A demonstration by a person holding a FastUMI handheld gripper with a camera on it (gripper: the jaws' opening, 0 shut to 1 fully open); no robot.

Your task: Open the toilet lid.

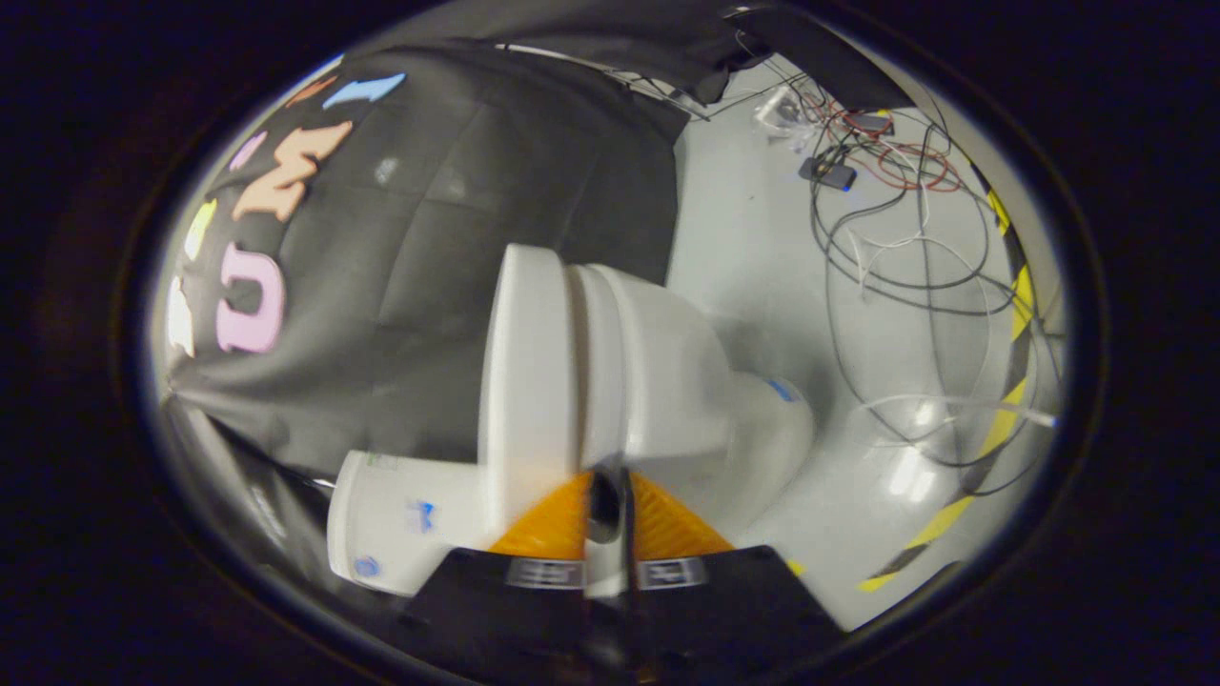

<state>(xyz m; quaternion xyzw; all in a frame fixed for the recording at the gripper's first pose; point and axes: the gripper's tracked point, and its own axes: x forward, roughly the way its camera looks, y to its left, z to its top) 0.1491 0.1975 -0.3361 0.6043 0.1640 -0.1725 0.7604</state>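
Note:
The view is rolled on its side, with the floor to the right of the white toilet. The toilet lid [529, 381] is a thick white slab lying on the seat and bowl [658, 381], with only a thin seam between them. The tank [400, 519] stands beside the fingers, on the lid's side. My gripper [607, 505] sits at the lid's side rim, right at that seam. Its fingers are almost together, one on the lid's top and one under the rim, and a thin white strip of the rim shows between the pads.
The grey floor [762, 248] beyond the bowl carries a tangle of cables [896, 248] and a small dark box [827, 172]. Yellow-and-black tape [1012, 381] marks the floor's edge. The black cloth wall [429, 219] hangs behind the toilet.

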